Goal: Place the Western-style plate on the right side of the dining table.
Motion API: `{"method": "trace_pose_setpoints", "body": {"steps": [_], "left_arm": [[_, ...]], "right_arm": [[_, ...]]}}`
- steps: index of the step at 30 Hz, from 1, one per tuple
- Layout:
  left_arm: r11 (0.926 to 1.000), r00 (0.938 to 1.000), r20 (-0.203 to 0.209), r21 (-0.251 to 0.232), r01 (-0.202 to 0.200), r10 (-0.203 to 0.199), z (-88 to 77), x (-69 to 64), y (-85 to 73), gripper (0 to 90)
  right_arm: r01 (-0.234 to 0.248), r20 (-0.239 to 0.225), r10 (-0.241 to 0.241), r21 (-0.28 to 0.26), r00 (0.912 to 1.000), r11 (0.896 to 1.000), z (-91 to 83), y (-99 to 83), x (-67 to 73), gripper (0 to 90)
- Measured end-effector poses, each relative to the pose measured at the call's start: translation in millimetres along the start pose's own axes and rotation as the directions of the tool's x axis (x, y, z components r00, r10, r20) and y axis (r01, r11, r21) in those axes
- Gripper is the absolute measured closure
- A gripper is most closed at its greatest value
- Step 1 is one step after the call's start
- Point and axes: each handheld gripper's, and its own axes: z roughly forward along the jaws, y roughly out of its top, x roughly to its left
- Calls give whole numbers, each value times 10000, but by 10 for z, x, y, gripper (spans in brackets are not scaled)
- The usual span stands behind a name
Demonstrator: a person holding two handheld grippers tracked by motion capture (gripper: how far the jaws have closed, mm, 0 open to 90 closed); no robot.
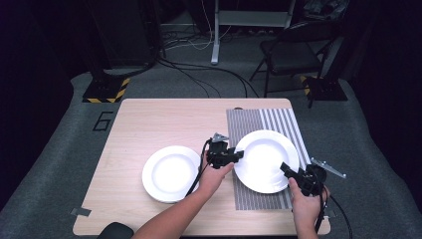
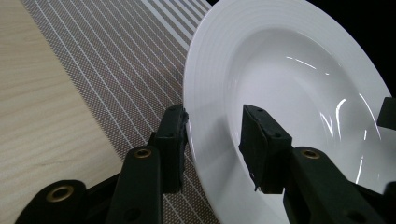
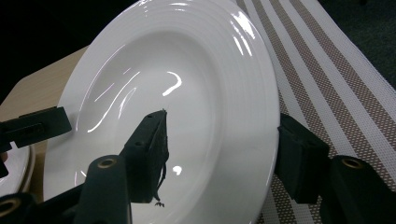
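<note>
A white deep plate (image 1: 266, 160) is over a striped placemat (image 1: 278, 119) on the right half of the wooden table (image 1: 159, 119). My left gripper (image 1: 239, 155) grips the plate's left rim, one jaw under the rim and one inside the plate (image 2: 289, 79). In its own view the left gripper (image 2: 212, 135) straddles the rim. My right gripper (image 1: 284, 168) holds the near right rim. Seen from the right gripper (image 3: 224, 144), one jaw lies inside the plate (image 3: 187, 60) and one outside the rim. The plate looks tilted.
A second white plate (image 1: 170, 173) lies on bare wood left of the placemat, close to my left forearm; its edge (image 3: 14, 163) shows in the right gripper view. A folding chair (image 1: 293, 50) and cables are on the floor beyond the table.
</note>
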Motion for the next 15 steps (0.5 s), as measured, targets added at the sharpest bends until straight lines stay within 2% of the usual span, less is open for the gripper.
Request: {"method": "trace_pose_setpoints", "body": {"steps": [3,7,11,15], "left_arm": [[9999,9999,30,-90,142,-141,55,14,-8,611],[9999,9999,-52,-30,-97,97,117,26,-20,611],[9999,9998,-171,110,-126,127,181,43,-13,611],[10000,9999,-154,54,-46,47,233,60,23,615]], "right_arm": [[29,64,-28,-7,10000,10000,51,14,-32,403],[-64,110,64,52,9999,10000,120,21,-92,407],[-50,162,49,103,9999,9999,185,6,-131,411],[22,252,-25,152,9997,9999,227,11,-150,411]]}}
